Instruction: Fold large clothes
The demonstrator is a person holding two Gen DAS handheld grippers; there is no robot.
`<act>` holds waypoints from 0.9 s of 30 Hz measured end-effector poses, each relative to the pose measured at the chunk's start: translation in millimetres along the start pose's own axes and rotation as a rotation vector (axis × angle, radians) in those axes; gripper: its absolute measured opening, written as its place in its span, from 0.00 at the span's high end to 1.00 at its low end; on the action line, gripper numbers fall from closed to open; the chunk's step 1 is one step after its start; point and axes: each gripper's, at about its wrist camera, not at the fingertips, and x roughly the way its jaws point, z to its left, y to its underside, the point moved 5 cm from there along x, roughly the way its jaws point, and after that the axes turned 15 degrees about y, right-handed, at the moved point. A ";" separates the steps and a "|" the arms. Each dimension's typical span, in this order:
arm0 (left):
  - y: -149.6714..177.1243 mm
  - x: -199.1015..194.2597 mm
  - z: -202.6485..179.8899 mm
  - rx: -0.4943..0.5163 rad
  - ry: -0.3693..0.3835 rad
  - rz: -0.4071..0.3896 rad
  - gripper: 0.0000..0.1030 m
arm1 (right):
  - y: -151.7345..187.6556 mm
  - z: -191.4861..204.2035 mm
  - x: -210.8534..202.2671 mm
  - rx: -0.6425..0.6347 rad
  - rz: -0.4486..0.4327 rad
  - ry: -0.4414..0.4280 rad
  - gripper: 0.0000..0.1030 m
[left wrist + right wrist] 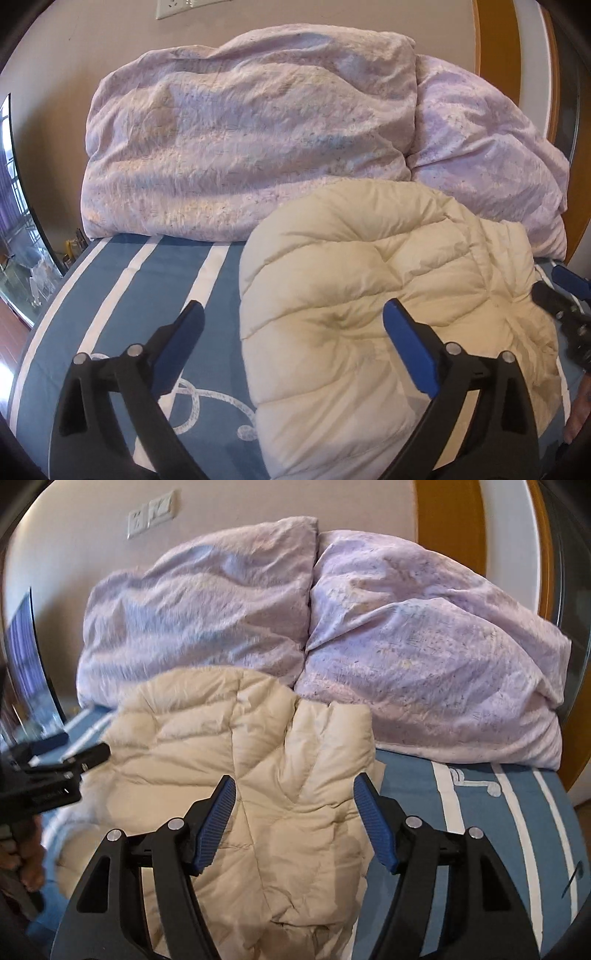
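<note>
A cream quilted puffer jacket (388,295) lies bunched in a rounded heap on the blue striped bed sheet (155,288). It also shows in the right wrist view (258,775). My left gripper (293,325) is open and empty, just above the jacket's left part, one finger over the sheet and one over the jacket. My right gripper (295,805) is open and empty, hovering over the jacket's right part. The right gripper also shows at the right edge of the left wrist view (565,295). The left gripper also shows at the left edge of the right wrist view (55,760).
A big lilac duvet (251,140) is piled against the wall behind the jacket, also in the right wrist view (424,657). The blue sheet with white stripes (498,830) extends on both sides. A wooden frame (495,37) stands at the back right. A window is at far left.
</note>
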 end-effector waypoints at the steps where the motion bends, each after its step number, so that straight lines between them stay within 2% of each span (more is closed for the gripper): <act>1: 0.8 2.2 -1.1 0.002 -0.002 0.004 0.06 | 2.6 1.7 3.6 -0.009 0.000 0.013 0.35; 8: 16.0 33.1 -10.0 0.047 -0.013 0.073 0.06 | 39.4 5.9 34.0 -0.071 0.088 0.045 0.37; 14: 24.6 50.4 -12.9 0.060 0.001 0.104 0.05 | 52.1 -2.1 47.9 -0.010 0.165 0.001 0.37; 27: 32.2 70.8 -12.2 0.053 0.004 0.133 0.02 | 60.3 -6.0 58.3 0.041 0.209 -0.041 0.37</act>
